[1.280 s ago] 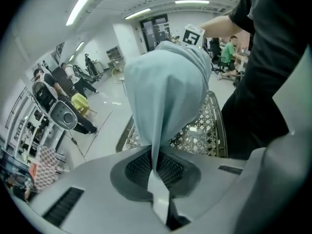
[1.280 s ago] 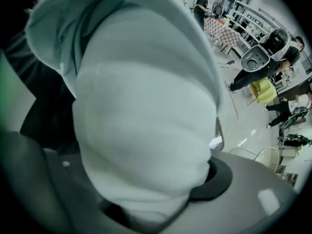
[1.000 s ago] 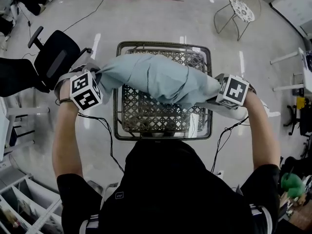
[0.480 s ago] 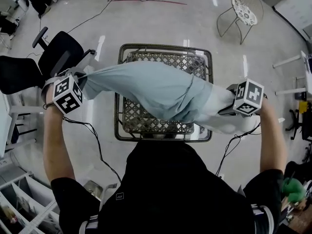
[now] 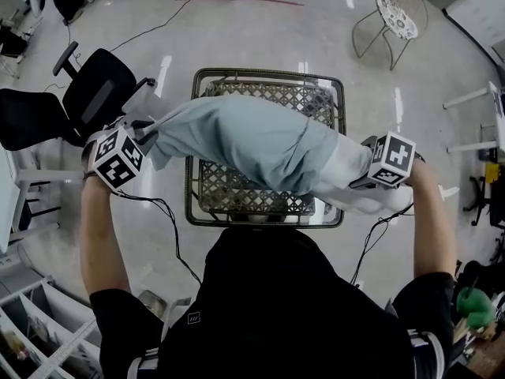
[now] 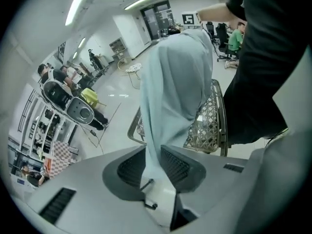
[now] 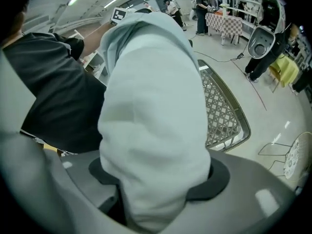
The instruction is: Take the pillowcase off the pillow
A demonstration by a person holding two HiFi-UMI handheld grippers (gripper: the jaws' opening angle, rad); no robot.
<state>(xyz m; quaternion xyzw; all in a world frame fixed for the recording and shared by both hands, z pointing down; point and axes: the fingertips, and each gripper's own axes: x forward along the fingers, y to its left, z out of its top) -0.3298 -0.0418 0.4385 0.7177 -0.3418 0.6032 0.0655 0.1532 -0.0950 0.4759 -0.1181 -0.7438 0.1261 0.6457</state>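
A light blue pillowcase (image 5: pixel 237 136) still covers most of a white pillow (image 5: pixel 355 188), which hangs across the wire basket (image 5: pixel 268 73). My left gripper (image 5: pixel 146 136) holds the pillowcase's closed end; in the left gripper view the thin cloth (image 6: pixel 175 82) runs between the pads of the left gripper (image 6: pixel 153 160), whose jaws are opening. My right gripper (image 5: pixel 359 181) grips the bare white end of the pillow (image 7: pixel 156 130). That end fills the right gripper (image 7: pixel 156 179), whose jaws are opening, and the pillowcase (image 7: pixel 146 28) lies beyond it.
The basket stands on a pale floor directly in front of the person. A black office chair (image 5: pixel 95 89) is at the left, a white wire chair (image 5: pixel 394 14) at the far right, and white shelving (image 5: pixel 31 322) at the lower left. Cables trail from both grippers.
The left gripper pulled the pillowcase out to the left, then came back a little toward the basket, and the cloth has bunched up. The right gripper shifted slightly left.
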